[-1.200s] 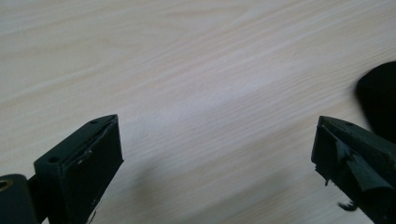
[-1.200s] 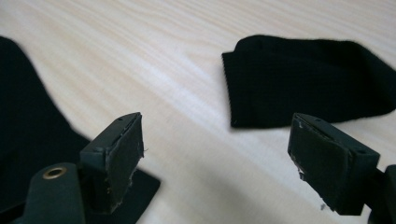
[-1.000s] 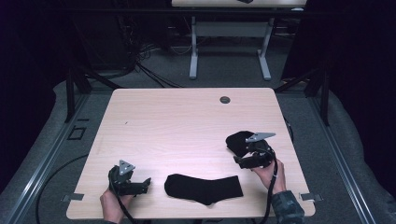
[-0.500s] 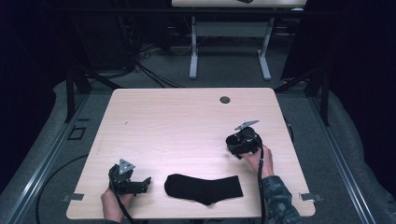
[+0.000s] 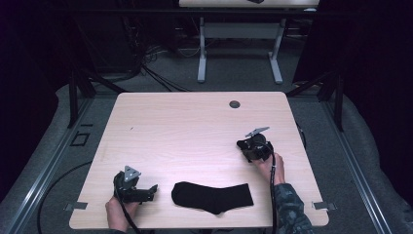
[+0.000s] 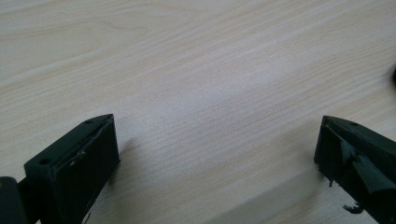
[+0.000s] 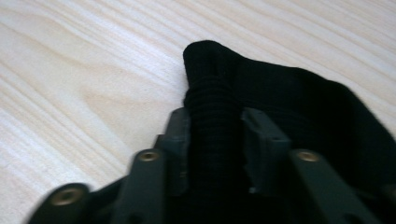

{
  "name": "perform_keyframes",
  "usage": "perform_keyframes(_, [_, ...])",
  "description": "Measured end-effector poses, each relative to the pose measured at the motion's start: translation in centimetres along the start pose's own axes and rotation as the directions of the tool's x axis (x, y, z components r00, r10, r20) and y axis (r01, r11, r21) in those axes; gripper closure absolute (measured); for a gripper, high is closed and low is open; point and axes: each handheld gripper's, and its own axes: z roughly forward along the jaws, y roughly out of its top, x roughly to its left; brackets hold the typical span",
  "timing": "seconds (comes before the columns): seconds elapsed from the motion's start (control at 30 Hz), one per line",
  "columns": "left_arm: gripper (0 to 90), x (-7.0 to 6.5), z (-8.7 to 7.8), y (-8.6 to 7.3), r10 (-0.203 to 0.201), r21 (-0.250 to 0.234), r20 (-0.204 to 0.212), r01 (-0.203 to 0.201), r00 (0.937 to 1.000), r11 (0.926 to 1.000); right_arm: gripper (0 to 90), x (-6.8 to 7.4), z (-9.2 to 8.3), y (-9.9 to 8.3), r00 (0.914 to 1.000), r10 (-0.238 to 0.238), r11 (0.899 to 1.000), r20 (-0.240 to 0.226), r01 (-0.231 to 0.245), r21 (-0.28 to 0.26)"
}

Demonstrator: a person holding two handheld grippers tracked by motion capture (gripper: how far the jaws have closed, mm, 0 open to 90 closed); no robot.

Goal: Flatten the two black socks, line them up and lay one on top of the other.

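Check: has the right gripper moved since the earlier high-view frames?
Yes. The right gripper has shifted toward the table's middle, away from its right edge, jaws just closing on a black sock.

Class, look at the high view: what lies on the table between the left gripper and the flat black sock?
Nothing: bare wood separates the left gripper from the flat black sock.

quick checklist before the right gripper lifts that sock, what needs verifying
1. Right gripper clamped on the bunched sock: ok, jaws have just been closing and ribbed fabric sits pinched between them.
2. How much of the sock is caught: cannot tell, the rest lies behind the jaws.
3. Left gripper free: ok, jaws wide open over bare table.
4. Flat sock clear of both grippers: ok, it lies apart between them.
5. Lift path clear: ok.
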Motion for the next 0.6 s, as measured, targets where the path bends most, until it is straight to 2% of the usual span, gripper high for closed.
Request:
perform_keyframes(0.17, [0.0,0.0,0.0,0.0,0.0,0.0,-0.001,0.0,1.0,1.0,74.6,-0.1,0.0,-0.3,0.9999,-0.002,1.0,0.014,0.002,-0.02])
perform_keyframes(0.4, [0.0,0.0,0.0,0.0,0.001,0.002,-0.001,-0.001,1.0,1.0,76.7,-0.8,-0.3,-0.6,0.9994,0.027,0.998,-0.02,-0.028,-0.056])
perform_keyframes(0.5, [0.0,0.0,0.0,0.0,0.001,0.002,-0.001,-0.001,1.0,1.0,76.7,-0.8,-1.4,-0.4,0.9992,0.031,0.996,-0.024,-0.033,-0.088])
perform_keyframes(0.6, [0.0,0.0,0.0,0.0,0.001,0.002,0.0,-0.001,1.0,1.0,76.7,-0.2,-3.1,0.0,0.9997,0.005,0.992,-0.024,-0.008,-0.126])
